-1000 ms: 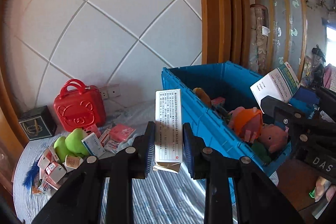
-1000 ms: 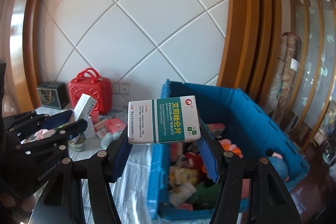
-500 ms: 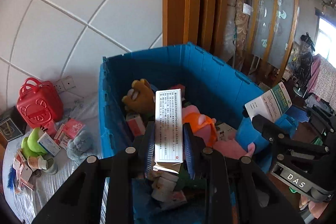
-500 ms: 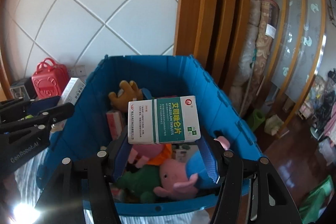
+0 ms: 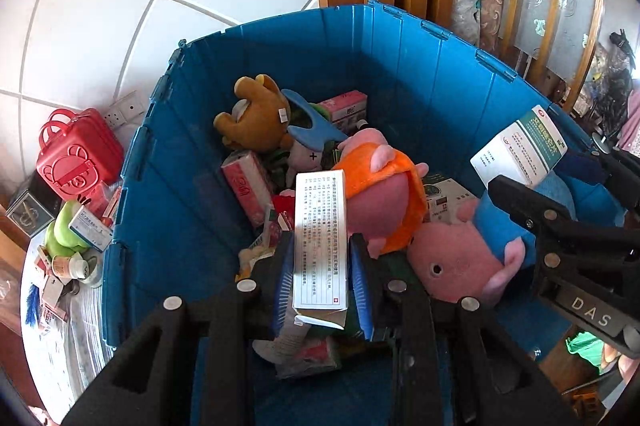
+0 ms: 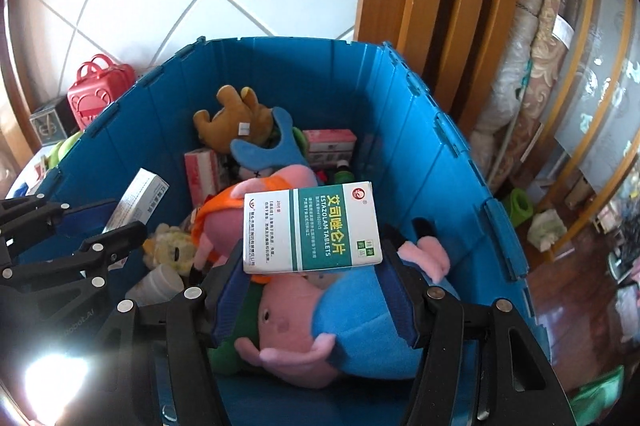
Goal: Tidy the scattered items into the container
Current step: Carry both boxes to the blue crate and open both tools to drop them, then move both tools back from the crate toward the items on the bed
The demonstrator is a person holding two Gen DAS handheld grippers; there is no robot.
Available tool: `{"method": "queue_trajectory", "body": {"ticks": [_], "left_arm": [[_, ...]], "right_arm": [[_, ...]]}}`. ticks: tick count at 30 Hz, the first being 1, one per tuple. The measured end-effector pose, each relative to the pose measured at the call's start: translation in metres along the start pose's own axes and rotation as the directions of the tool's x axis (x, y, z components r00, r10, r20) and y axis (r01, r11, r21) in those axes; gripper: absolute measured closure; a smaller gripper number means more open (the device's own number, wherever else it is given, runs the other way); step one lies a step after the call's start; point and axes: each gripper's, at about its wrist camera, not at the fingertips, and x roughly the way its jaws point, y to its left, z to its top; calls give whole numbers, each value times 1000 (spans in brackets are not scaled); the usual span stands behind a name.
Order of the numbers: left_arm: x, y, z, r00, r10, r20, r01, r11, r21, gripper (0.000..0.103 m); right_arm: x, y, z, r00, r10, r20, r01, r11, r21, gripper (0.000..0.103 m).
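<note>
White diamond-tiled wall backs the blue crate [image 5: 400,74]. Over it, the left hand-held gripper [image 5: 322,282] clamps a white box [image 5: 320,240], its print too fine to read; the right hand-held gripper [image 6: 316,278] grips a box [image 6: 312,226] marked "ESTAZOLAM TABLETS", hiding plush toys [image 6: 304,330] below.

Right gripper [image 6: 312,262]: clamping the green-white tablet box [image 6: 311,227] over the blue crate [image 6: 448,162].
Left gripper [image 6: 120,214]: gripping a white box [image 6: 138,200] inside the crate's left wall.
</note>
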Motion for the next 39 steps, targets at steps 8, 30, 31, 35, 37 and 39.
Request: {"method": "queue_trajectory", "body": {"ticks": [8, 30, 31, 35, 37, 39], "left_arm": [[-4, -9, 0, 999, 36, 30, -36, 999, 6, 45], [-91, 32, -28, 963, 121, 242, -90, 987, -132, 41], [-96, 38, -32, 960, 129, 247, -96, 985, -143, 40], [-112, 66, -48, 951, 171, 259, -123, 974, -192, 40], [-121, 82, -58, 946, 190, 263, -136, 968, -212, 40], [-129, 101, -70, 939, 217, 267, -156, 960, -231, 40]], "right_arm": [[-2, -9, -4, 999, -38, 29, 38, 999, -27, 20], [-75, 21, -12, 969, 19, 246, -10, 999, -37, 0], [-78, 28, -12, 967, 30, 253, -19, 999, -46, 0], [-89, 60, -9, 961, 72, 269, -52, 995, -81, 0], [-95, 80, -8, 957, 89, 276, -64, 993, -98, 0], [-100, 103, -7, 953, 104, 284, -74, 991, -114, 0]]}}
